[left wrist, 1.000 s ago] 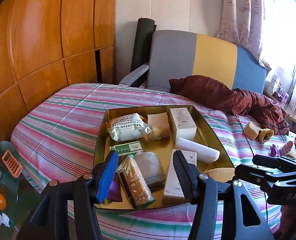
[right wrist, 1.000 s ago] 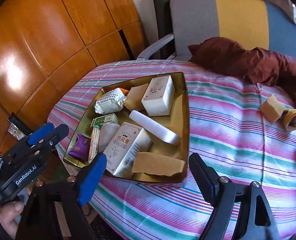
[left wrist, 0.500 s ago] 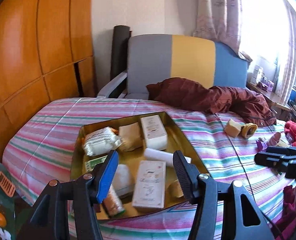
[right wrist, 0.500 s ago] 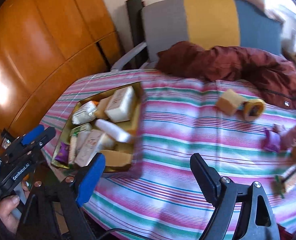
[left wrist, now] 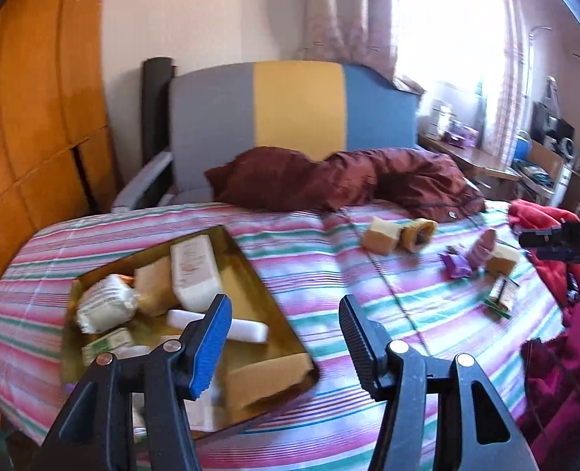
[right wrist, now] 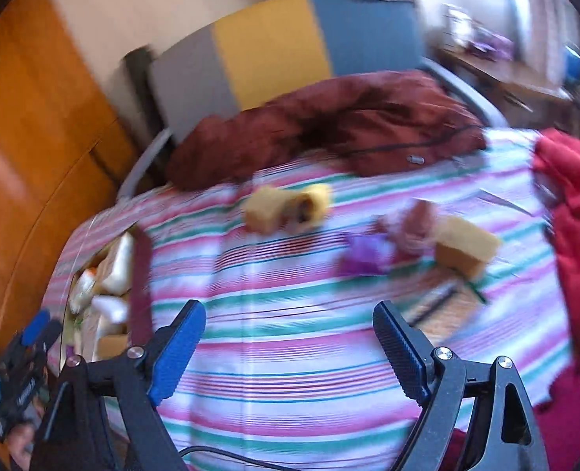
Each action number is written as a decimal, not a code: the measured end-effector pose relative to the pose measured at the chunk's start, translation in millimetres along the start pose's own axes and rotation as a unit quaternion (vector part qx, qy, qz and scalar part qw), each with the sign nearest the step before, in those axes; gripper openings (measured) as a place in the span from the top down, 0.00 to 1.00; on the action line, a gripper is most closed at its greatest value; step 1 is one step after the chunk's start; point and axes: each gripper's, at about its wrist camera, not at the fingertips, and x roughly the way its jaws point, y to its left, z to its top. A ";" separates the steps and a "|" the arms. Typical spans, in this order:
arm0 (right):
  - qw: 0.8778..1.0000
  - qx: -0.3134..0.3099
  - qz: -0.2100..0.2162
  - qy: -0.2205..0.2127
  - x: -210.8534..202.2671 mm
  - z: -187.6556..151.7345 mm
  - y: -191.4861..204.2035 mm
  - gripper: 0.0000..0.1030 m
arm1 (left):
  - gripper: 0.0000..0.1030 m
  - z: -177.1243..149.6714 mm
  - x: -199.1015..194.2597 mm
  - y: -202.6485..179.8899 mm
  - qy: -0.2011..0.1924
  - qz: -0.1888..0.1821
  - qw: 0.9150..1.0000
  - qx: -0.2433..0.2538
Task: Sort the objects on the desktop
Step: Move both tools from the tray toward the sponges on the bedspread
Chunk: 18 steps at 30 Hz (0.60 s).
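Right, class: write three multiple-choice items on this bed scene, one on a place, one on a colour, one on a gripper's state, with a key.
1. Where is the white tube?
A in the gold tray
B on the chair
C on the desk

2. What colour is the jacket at the head of the bed?
A green
B maroon
C white

3. The right gripper is:
A shut on a box
B shut, empty
C open, empty

Key: A, the tube lies among the tray's boxes; B, dark red cloth; C, only the striped blanket shows between its fingers.

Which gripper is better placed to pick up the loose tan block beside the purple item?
Probably the right gripper: open and empty, it faces the tan block, while the left gripper is over the gold tray.
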 end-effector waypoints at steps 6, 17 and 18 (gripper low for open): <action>0.995 0.089 -0.035 -0.014 -7.8 19.4 -68.3 0.15 | 0.44 -0.5 13.3 -25.8 0.019 -0.035 0.999 0.018; 0.989 0.099 -0.108 0.001 29.4 55.4 -106.7 0.22 | 0.44 -5.6 38.4 -47.0 0.058 -0.042 0.997 0.038; 0.987 0.096 -0.126 0.015 39.0 58.7 -112.4 0.23 | 0.44 -6.0 40.1 -48.0 0.061 -0.042 0.996 0.040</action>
